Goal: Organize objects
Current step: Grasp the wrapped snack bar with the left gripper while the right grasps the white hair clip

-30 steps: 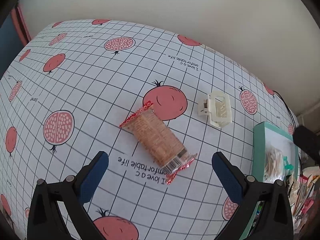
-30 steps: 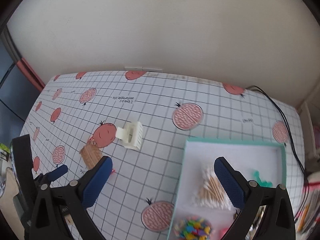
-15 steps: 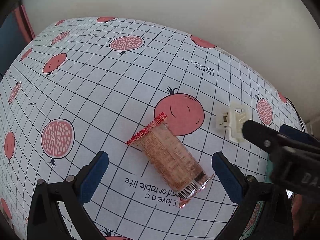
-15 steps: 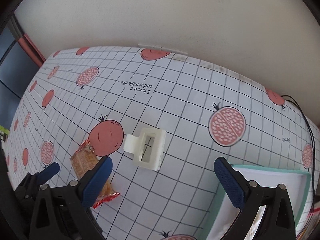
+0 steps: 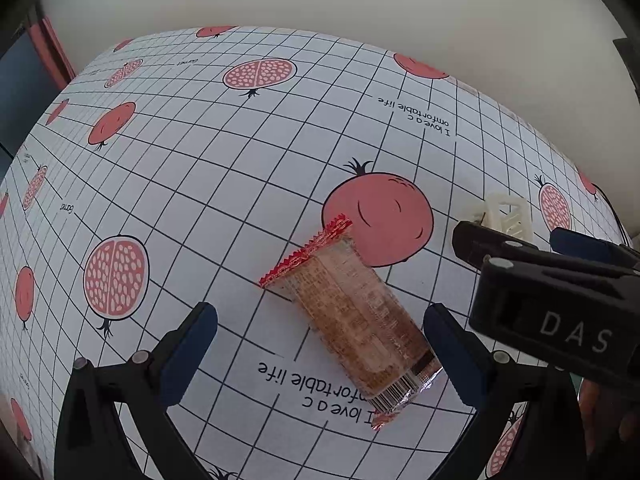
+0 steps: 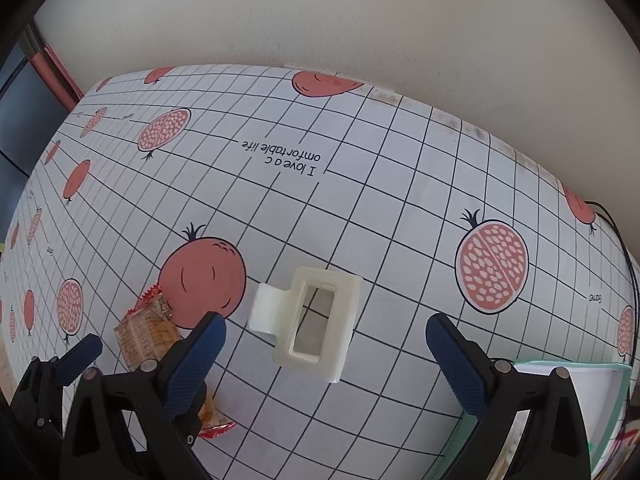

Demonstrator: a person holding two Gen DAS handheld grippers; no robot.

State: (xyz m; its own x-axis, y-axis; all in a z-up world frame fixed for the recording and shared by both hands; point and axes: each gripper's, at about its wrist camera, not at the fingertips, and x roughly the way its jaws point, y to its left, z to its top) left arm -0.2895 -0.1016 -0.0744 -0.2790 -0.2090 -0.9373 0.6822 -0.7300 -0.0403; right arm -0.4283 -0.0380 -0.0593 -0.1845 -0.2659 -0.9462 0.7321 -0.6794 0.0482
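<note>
A wrapped snack bar [image 5: 352,316] with red crimped ends lies on the pomegranate-print tablecloth [image 5: 200,168]. My left gripper [image 5: 320,340] hovers over it, open, a blue pad on either side of the bar. A cream hair claw clip [image 6: 312,324] lies to the bar's right. My right gripper [image 6: 326,354] is open just above and in front of the clip, pads wide on both sides. In the left wrist view the right gripper's black body [image 5: 552,304] covers part of the clip [image 5: 510,214]. The snack bar [image 6: 146,332] shows partly behind the right gripper's left finger.
A white tray with a teal rim [image 6: 580,380] sits at the right edge of the cloth. A black cable [image 6: 622,248] runs along the table's far right. A pale wall stands behind the table, and a dark area with a red strip lies at the left.
Both grippers have dropped closer to the table. The right one left the tray and moved left over the clip, entering the left wrist view. The left one neared the snack bar.
</note>
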